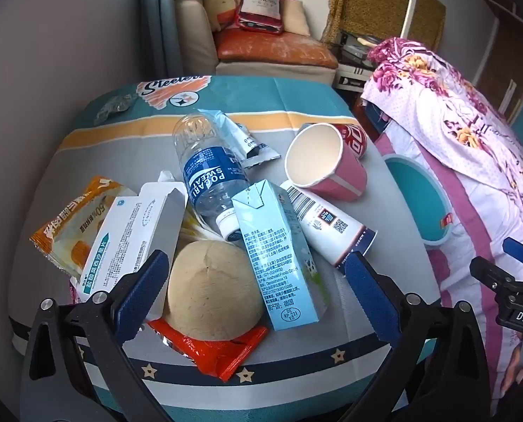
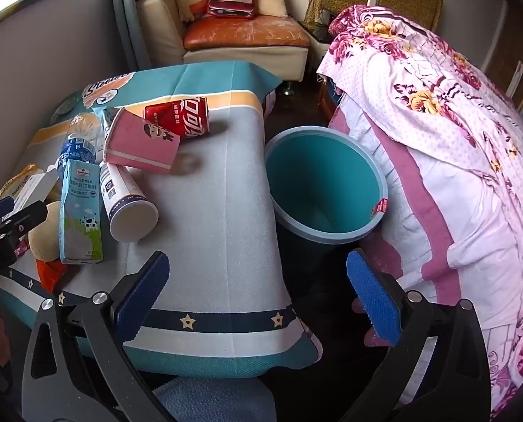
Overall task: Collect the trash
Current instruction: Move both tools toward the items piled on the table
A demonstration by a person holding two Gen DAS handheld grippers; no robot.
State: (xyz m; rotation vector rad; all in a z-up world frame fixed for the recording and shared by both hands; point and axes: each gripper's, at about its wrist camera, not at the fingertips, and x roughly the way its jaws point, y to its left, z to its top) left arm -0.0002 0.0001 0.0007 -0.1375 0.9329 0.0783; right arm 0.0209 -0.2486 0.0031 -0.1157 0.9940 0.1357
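Observation:
A pile of trash lies on the cloth-covered table (image 1: 332,133): a Pocari Sweat bottle (image 1: 208,172), a light-blue milk carton (image 1: 279,256), a tan round husk (image 1: 212,292), a white paper cup (image 1: 328,225) on its side, a pink paper cup (image 1: 325,165), a red cola can (image 1: 353,137), a white box (image 1: 134,232) and wrappers. My left gripper (image 1: 256,258) hangs open just above the husk and carton, touching nothing. My right gripper (image 2: 258,260) is open and empty over the table's right edge, near the teal bin (image 2: 332,237), which stands on the floor.
A bed with a pink floral cover (image 2: 437,140) presses against the bin's right side. A grey wall (image 1: 68,35) runs along the table's left. A cream sofa with an orange cushion (image 2: 244,31) sits behind. The bare grey cloth (image 2: 219,193) lies between the pile and the bin.

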